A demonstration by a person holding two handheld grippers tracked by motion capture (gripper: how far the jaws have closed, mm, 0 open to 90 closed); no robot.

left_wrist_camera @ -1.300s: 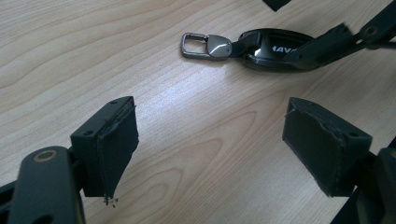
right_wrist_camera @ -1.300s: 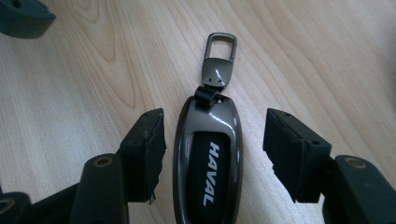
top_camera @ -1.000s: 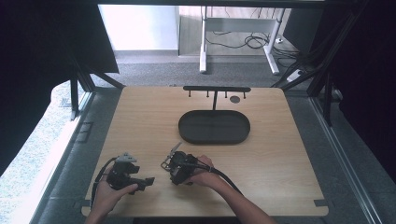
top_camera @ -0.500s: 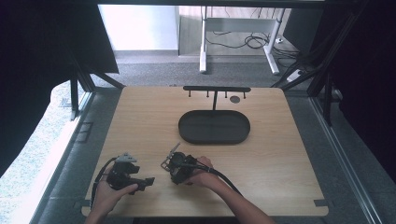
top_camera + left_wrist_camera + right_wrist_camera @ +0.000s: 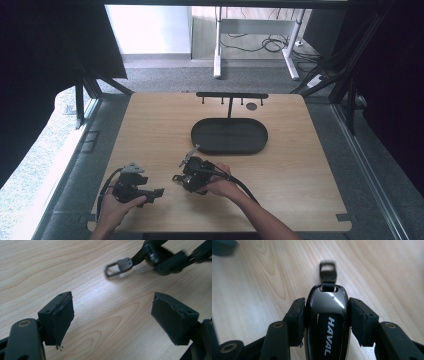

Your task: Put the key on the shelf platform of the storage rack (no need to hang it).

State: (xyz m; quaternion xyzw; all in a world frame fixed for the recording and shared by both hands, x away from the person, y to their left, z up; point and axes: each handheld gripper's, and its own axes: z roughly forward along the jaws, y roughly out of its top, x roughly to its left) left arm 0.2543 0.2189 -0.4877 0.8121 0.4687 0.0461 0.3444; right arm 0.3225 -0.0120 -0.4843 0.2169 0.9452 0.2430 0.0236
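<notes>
Your right hand-held gripper has just closed, pinching the glossy black HAVAL key fob; your left hand-held gripper stands spread above the wooden counter.

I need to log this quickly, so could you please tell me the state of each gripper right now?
Left gripper: open, holding nothing.
Right gripper: closed on the key fob.

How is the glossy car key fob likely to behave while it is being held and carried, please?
The key fob looks hard and glossy, so it may slip between the right tool's pads. Its strap loop sticks out and will probably dangle. It seems small, likely light.
</notes>
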